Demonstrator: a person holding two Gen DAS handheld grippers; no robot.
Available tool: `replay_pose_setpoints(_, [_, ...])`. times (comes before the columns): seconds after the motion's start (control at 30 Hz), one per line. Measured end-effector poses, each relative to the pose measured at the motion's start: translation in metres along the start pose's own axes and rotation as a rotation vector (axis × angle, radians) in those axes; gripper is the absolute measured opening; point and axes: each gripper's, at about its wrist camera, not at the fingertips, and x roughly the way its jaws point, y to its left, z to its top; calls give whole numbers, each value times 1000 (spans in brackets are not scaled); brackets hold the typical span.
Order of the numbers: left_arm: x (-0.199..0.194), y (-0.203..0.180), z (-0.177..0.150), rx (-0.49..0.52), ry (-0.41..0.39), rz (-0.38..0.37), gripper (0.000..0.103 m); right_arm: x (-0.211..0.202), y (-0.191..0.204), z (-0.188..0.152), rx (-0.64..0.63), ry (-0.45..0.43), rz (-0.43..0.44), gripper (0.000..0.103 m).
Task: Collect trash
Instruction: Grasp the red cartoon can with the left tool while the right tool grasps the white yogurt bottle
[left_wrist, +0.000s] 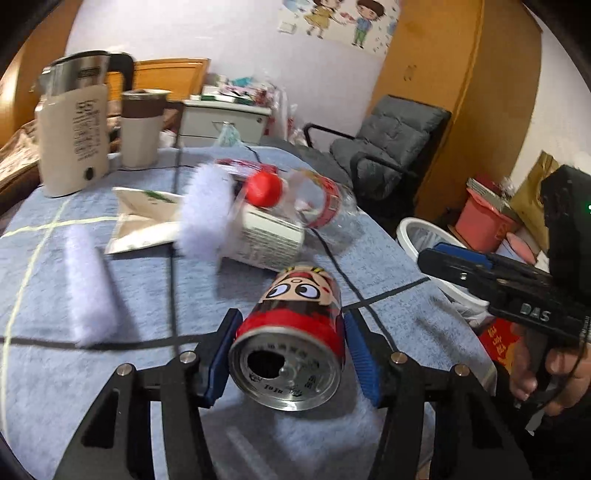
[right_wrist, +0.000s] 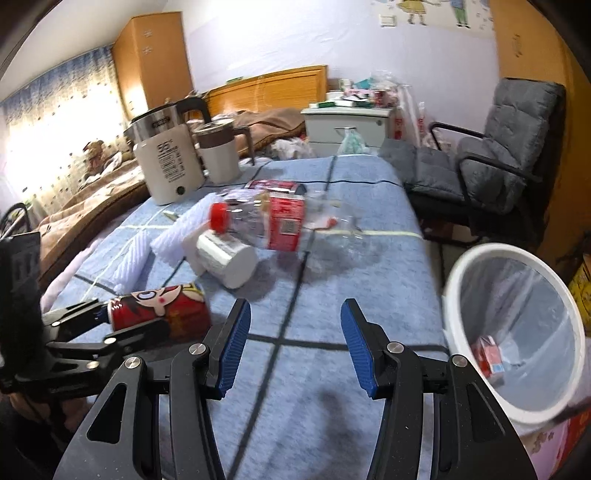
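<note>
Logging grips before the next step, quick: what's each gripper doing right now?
Left gripper: closed on the red can.
Right gripper: open, holding nothing.

Motion blur is smearing the white foam pieces (left_wrist: 207, 214) near the tablecloth's middle. The clear bottle (left_wrist: 317, 201) is hiding part of the carton (left_wrist: 266, 240). The small red carton (right_wrist: 489, 354) inside the bin (right_wrist: 461, 280) is staying too small to read, and the picture's edge is cutting the bin off.

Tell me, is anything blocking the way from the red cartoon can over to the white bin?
Nothing on the cloth blocks the can, but the open right gripper hovers between it and the bin.
</note>
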Motion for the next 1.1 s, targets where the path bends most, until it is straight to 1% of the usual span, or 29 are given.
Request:
replay_pose_setpoints(0.1, [-14,13,-1,-31,-25,35,58,14,15,6,-46,10,55,52])
replay_pose_setpoints(0.17, [-20,21,-1,-48,-37,59,58,27,26,9,-99,12,83,52])
replay_pose_setpoints(0.23, [-25,30,-1,-60,-47,84,58,45,35,14,-143,30,106,52])
replay_pose_setpoints(0.37, [-34,47,-2,-91,-71,129,58,71,44,23,-171,54,158,52])
replay_pose_setpoints(0.5, [-39,64,-4,-116,-89,161,58,87,48,30,-209,57,180,52])
replay_pose_setpoints(0.7, [-39,77,-6,-135,-90,165,58,95,53,38,-276,28,184,54])
replay_pose_setpoints(0.77, [-40,78,-7,-136,-91,162,58,100,54,39,-290,36,193,56])
replay_pose_setpoints(0.87, [-40,77,-8,-134,-90,162,58,104,56,41,-317,57,202,56])
replay_pose_setpoints(0.93, [-41,76,-8,-134,-89,162,58,101,58,41,-328,80,263,56])
replay_pose_setpoints(0.97, [-41,77,-8,-136,-89,162,58,98,59,41,-337,89,317,56])
replay_pose_setpoints(1.0, [-41,77,-9,-137,-88,163,58,95,60,40,-346,87,331,56])
replay_pose_setpoints(1.1, [-41,77,-10,-139,-84,162,58,96,64,40,-372,82,297,56])
